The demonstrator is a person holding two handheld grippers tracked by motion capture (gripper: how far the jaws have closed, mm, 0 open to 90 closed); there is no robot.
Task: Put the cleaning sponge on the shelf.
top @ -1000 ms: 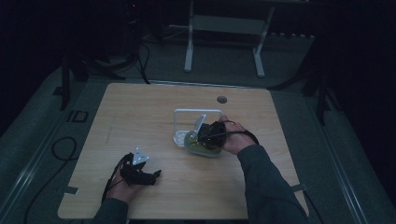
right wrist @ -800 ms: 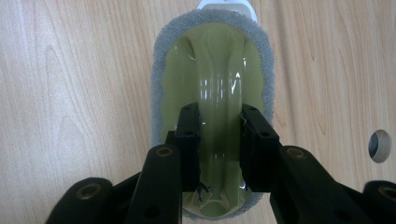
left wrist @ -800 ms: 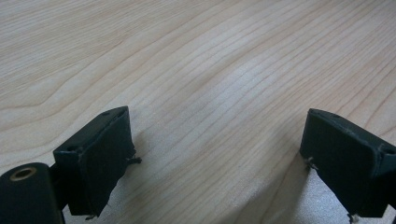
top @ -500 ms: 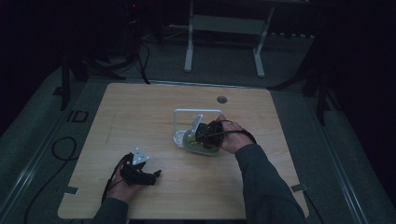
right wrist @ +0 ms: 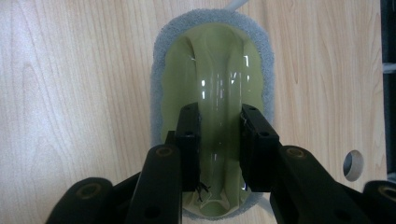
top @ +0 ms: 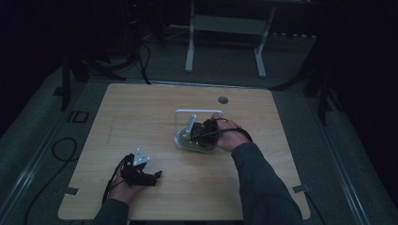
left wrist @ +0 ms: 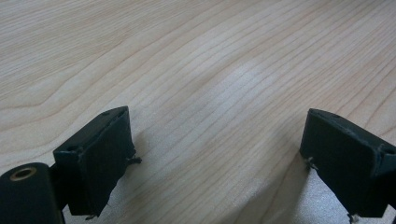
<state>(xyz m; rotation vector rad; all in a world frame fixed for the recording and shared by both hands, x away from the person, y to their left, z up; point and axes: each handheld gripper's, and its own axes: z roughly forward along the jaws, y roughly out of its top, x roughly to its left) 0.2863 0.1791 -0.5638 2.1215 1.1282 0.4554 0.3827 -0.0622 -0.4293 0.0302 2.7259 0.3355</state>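
A scrubber (right wrist: pixel 210 60) with a glossy yellow-green plastic grip on a grey foam pad (right wrist: pixel 160 70) lies on the wooden table. My right gripper (right wrist: pixel 219 112) comes down over it, and its two black jaws are shut on the raised ridge of the grip. In the high view the right gripper (top: pixel 199 133) sits on the scrubber (top: pixel 190 142) at the table's middle, just in front of a white frame (top: pixel 178 115). My left gripper (top: pixel 155 178) rests near the front left of the table, open. Its jaws (left wrist: pixel 212 135) stand wide apart over bare wood.
A round cable hole (top: pixel 223 100) lies in the table behind the white frame and shows again as a hole (right wrist: pixel 353 164) at the right. A white stand (top: pixel 225 28) and cables stand on the dark floor beyond the table's far edge.
The right hand with the scrubber has edged slightly to the left. The left hand has stayed where it was.
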